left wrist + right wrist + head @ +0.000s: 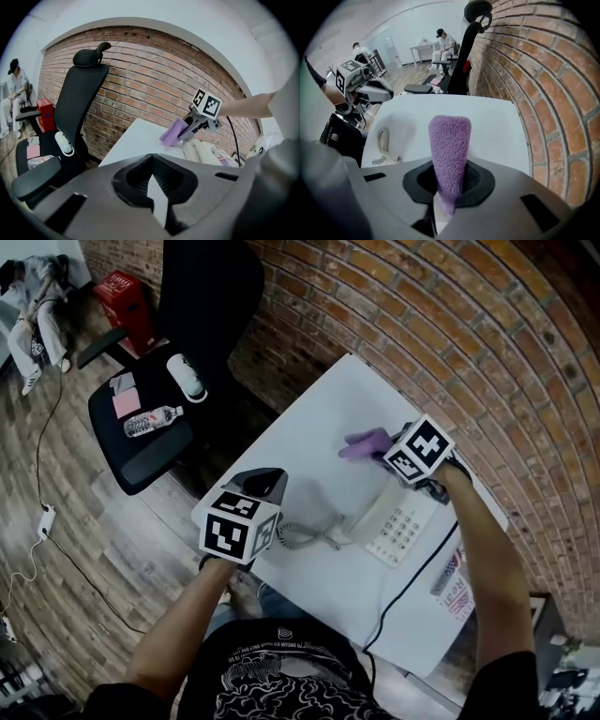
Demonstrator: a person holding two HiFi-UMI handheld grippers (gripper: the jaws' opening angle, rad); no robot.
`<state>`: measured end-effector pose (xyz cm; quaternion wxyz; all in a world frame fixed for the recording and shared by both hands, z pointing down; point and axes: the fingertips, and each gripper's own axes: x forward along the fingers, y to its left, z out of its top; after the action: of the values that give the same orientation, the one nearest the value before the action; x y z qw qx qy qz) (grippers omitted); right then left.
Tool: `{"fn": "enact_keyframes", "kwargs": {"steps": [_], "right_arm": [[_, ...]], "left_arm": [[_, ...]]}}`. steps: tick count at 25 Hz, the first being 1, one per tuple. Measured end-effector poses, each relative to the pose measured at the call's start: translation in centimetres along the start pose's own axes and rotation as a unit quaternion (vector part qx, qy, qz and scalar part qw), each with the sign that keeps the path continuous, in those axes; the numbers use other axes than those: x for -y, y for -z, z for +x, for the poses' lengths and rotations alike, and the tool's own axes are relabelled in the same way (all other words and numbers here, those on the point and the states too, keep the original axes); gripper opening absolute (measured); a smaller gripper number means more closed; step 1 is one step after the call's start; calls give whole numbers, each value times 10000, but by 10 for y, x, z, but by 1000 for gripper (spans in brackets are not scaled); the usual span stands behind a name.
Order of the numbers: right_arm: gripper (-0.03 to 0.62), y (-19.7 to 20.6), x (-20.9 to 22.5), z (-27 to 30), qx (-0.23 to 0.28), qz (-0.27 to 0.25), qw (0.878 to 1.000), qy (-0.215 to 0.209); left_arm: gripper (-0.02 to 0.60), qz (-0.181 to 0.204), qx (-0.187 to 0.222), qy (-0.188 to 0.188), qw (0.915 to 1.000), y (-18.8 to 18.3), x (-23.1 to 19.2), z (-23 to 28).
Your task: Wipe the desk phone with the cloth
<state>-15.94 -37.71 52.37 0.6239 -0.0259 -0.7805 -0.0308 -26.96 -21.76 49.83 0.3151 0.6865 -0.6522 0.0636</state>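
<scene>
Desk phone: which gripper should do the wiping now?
Right. The right gripper grips the purple cloth close over the desk phone; the left gripper is shut, empty, farther off by the cord.

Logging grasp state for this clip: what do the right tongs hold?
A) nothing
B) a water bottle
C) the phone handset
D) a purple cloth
D: in the right gripper view the purple cloth is pinched between the right tongs and sticks out ahead of them.

Red brick wall (375,296) from 12 to 3 o'clock, grey wood-plank floor (84,549) at 9, black high-backed office chair (187,324) at 11 — water bottle (150,420) on its seat — white table (309,437) at centre, red box (127,301) beyond the chair.
</scene>
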Motion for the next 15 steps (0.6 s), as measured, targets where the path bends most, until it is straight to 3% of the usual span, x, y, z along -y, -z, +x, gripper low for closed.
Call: {"fn": "enact_keyframes", "kwargs": {"steps": [15], "right_arm": [[44,-1,-51,8,-397,-720,9966,112]], "left_arm": [[5,102,-52,103,9999,10,4,-24]]}}
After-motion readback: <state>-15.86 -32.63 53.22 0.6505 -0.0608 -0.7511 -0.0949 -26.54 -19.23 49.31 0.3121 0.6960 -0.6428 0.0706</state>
